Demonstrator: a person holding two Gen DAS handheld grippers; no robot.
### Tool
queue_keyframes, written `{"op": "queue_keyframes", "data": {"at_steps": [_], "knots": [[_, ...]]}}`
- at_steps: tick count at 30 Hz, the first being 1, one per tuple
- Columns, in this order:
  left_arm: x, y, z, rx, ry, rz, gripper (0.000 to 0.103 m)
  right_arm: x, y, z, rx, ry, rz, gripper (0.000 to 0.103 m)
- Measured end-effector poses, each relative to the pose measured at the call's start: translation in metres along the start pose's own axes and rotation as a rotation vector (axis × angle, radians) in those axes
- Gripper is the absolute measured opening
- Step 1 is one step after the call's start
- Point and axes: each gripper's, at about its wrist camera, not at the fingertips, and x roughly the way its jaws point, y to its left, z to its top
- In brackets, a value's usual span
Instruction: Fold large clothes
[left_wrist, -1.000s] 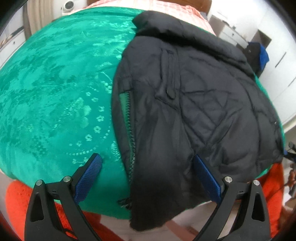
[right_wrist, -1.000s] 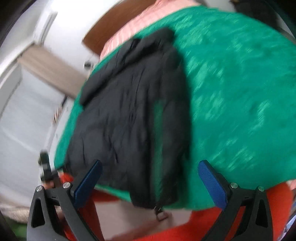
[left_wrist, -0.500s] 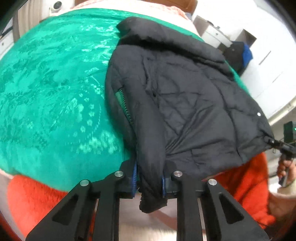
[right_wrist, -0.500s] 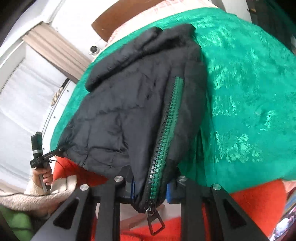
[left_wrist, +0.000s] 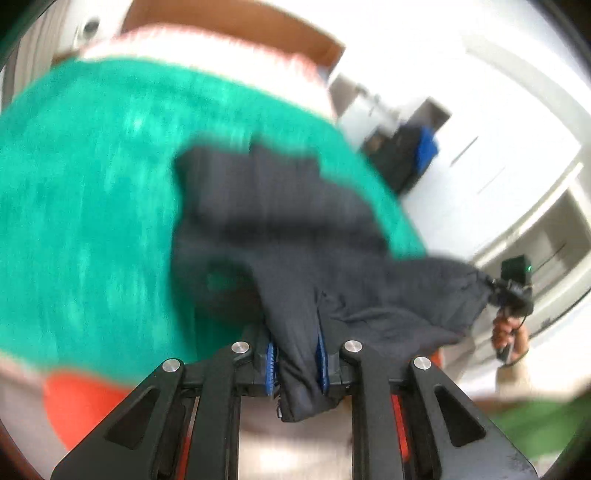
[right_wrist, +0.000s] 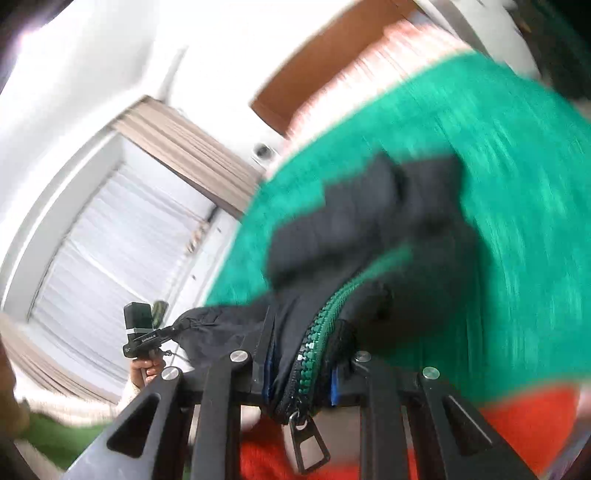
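Both grippers clamped on black jacket (left_wrist: 295, 236) hem: left gripper (left_wrist: 295, 363) plain corner, right gripper (right_wrist: 301, 373) zipper (right_wrist: 314, 332) corner, spreading hem for fold over green bedspread (left_wrist: 92, 206).

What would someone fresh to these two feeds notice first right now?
Probably the black jacket, lying on a bright green blanket and filling the middle of both views. Its near edge is pinched in both grippers: the left gripper grips plain black fabric, and the right gripper is clamped over the green zipper, its metal pull dangling below. Both pictures are motion-blurred.
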Motion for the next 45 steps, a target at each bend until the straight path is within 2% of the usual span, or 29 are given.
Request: {"op": "queue_keyframes", "data": {"at_steps": [1, 2, 3, 4, 5, 6, 8, 9, 10, 11, 14, 16, 20, 22, 26, 28, 30, 31, 32, 35, 37, 45], "knots": [[0.004, -0.001, 0.027, 0.007, -0.049, 0.013, 0.021, 0.010, 0.001, 0.034, -0.049, -0.026, 0.000, 0.021], [0.011, -0.001, 0.058, 0.011, -0.094, 0.030, 0.030, 0.022, 0.003, 0.056, -0.082, -0.052, -0.014, 0.021], [0.023, -0.001, 0.094, 0.024, -0.136, 0.052, 0.056, 0.035, -0.001, 0.086, -0.106, -0.094, -0.034, 0.022], [0.032, -0.001, 0.124, 0.034, -0.175, 0.111, 0.074, 0.048, -0.010, 0.108, -0.097, -0.121, -0.034, 0.024], [0.040, -0.001, 0.153, 0.023, -0.228, 0.199, 0.103, 0.066, -0.025, 0.136, -0.062, -0.142, -0.036, 0.028], [0.048, 0.001, 0.181, 0.008, -0.278, 0.261, 0.101, 0.084, -0.038, 0.157, -0.028, -0.147, -0.055, 0.032], [0.062, 0.003, 0.213, 0.001, -0.310, 0.315, 0.102, 0.107, -0.061, 0.179, 0.039, -0.158, -0.132, 0.059], [0.070, 0.003, 0.223, -0.013, -0.323, 0.359, 0.102, 0.111, -0.067, 0.178, 0.063, -0.183, -0.169, 0.067], [0.076, 0.003, 0.224, -0.018, -0.324, 0.383, 0.102, 0.117, -0.067, 0.178, 0.067, -0.210, -0.202, 0.086], [0.088, 0.002, 0.222, -0.010, -0.309, 0.394, 0.102, 0.123, -0.064, 0.176, 0.056, -0.226, -0.227, 0.093], [0.122, 0.005, 0.197, 0.070, -0.242, 0.387, 0.102, 0.138, -0.050, 0.160, -0.033, -0.188, -0.286, 0.093], [0.157, 0.004, 0.163, 0.164, -0.175, 0.428, 0.102, 0.153, -0.039, 0.151, -0.112, -0.161, -0.343, 0.093], [0.217, 0.004, 0.123, 0.298, -0.087, 0.510, 0.102, 0.194, -0.023, 0.138, -0.240, -0.115, -0.367, 0.093], [0.237, -0.002, 0.118, 0.351, -0.105, 0.529, 0.102, 0.216, -0.016, 0.136, -0.305, -0.121, -0.371, 0.093], [0.264, -0.011, 0.124, 0.424, -0.208, 0.610, 0.102, 0.272, -0.017, 0.141, -0.447, -0.165, -0.427, 0.093], [0.277, -0.001, 0.132, 0.403, -0.232, 0.620, 0.102, 0.296, -0.035, 0.143, -0.463, -0.168, -0.476, 0.093], [0.294, 0.029, 0.140, 0.313, -0.200, 0.589, 0.103, 0.323, -0.081, 0.146, -0.371, -0.101, -0.546, 0.093], [0.301, 0.053, 0.143, 0.227, -0.174, 0.505, 0.103, 0.326, -0.099, 0.146, -0.319, -0.097, -0.509, 0.093], [0.303, 0.070, 0.143, 0.147, -0.180, 0.407, 0.103, 0.324, -0.116, 0.145, -0.263, -0.123, -0.443, 0.093], [0.306, 0.097, 0.137, 0.059, -0.223, 0.296, 0.103, 0.321, -0.130, 0.140, -0.238, -0.168, -0.378, 0.094], [0.310, 0.102, 0.133, 0.054, -0.238, 0.275, 0.103, 0.322, -0.135, 0.136, -0.236, -0.180, -0.365, 0.094], [0.315, 0.105, 0.131, 0.055, -0.235, 0.273, 0.103, 0.325, -0.148, 0.132, -0.193, -0.186, -0.320, 0.094]]}}
